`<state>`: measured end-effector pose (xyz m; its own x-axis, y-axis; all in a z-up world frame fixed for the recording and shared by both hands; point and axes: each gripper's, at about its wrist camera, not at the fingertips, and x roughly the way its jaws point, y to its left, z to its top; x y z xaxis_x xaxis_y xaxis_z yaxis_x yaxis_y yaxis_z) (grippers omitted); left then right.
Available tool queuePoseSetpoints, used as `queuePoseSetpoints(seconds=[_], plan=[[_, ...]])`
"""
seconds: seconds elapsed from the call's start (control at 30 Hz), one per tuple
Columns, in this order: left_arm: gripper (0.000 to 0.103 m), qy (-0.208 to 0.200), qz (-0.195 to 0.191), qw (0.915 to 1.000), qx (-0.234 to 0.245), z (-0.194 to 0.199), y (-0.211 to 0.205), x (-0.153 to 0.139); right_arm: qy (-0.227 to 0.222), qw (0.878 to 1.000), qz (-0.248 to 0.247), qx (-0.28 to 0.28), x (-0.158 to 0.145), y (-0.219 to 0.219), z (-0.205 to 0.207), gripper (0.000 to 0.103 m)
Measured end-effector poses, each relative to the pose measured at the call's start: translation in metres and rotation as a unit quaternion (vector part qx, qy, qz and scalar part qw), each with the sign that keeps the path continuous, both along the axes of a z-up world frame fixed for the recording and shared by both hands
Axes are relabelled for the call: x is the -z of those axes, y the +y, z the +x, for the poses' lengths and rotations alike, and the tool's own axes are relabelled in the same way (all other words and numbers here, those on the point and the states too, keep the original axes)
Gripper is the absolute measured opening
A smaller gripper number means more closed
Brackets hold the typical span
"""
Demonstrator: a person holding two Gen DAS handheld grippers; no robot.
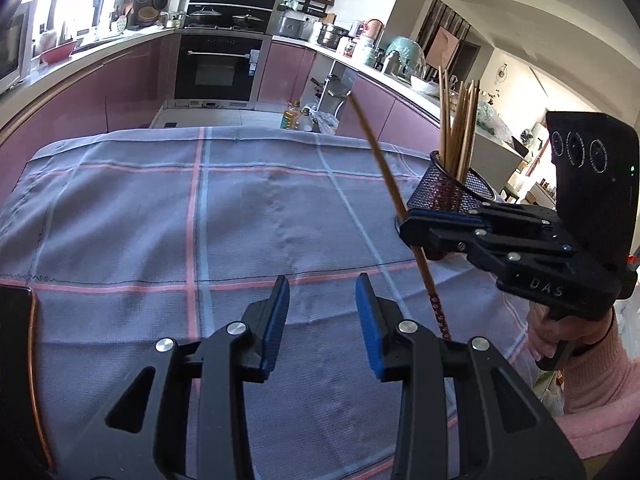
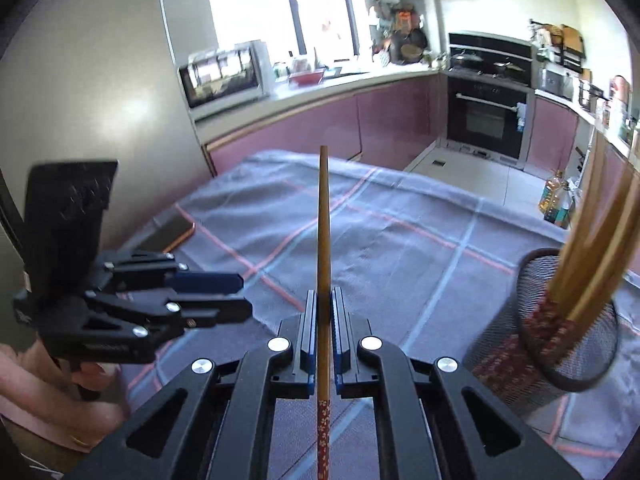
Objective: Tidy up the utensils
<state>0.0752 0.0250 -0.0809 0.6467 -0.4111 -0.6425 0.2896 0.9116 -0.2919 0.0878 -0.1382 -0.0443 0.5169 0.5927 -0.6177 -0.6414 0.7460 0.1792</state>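
Observation:
My right gripper [image 2: 323,296] is shut on a single wooden chopstick [image 2: 323,240] with a red flowered handle end; it points up and away over the table. In the left wrist view the right gripper [image 1: 408,220] holds that chopstick [image 1: 380,160] tilted, just in front of a black mesh holder [image 1: 444,192] with several chopsticks [image 1: 460,128] standing in it. The holder [image 2: 568,320] is at the right in the right wrist view. My left gripper [image 1: 322,300] is open and empty above the cloth; it also shows in the right wrist view [image 2: 240,294].
A grey checked tablecloth [image 1: 200,220] with pink and pale blue lines covers the table. A phone [image 2: 172,232] with a copper edge lies at the table's left side. Pink kitchen cabinets and an oven [image 1: 218,68] stand beyond the far edge.

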Motion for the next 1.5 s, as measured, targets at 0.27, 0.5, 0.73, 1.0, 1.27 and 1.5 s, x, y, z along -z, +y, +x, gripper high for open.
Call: queuePoseSetpoints(seconds=[0.27,0.5,0.73,1.0,1.27,1.5], plan=[[0.034,-0.017,0.002,0.9989,0.044,0.003,-0.035,-0.012,-0.051,0.995,0.052,0.069,-0.037,-0.051,-0.013,0.005],[0.033,-0.015,0.004,0.998,0.061,0.005,-0.051,-0.013,-0.111,0.982,0.083,0.13,-0.073,-0.087,-0.01,0.006],[0.033,-0.012,0.008,0.9975,0.069,0.008,-0.059,-0.012,-0.143,0.968,0.112,0.174,-0.091,-0.113,0.011,0.006],[0.033,-0.009,0.009,0.9969,0.077,0.008,-0.065,-0.01,-0.16,0.959,0.108,0.206,-0.085,-0.115,0.031,0.006],[0.033,-0.005,0.008,0.9961,0.088,0.01,-0.073,-0.006,-0.13,0.963,0.093,0.219,-0.054,-0.108,0.043,0.006],[0.033,0.0,0.006,0.9958,0.091,0.013,-0.075,-0.004,-0.1,0.969,0.08,0.212,-0.034,-0.101,0.041,0.006]])
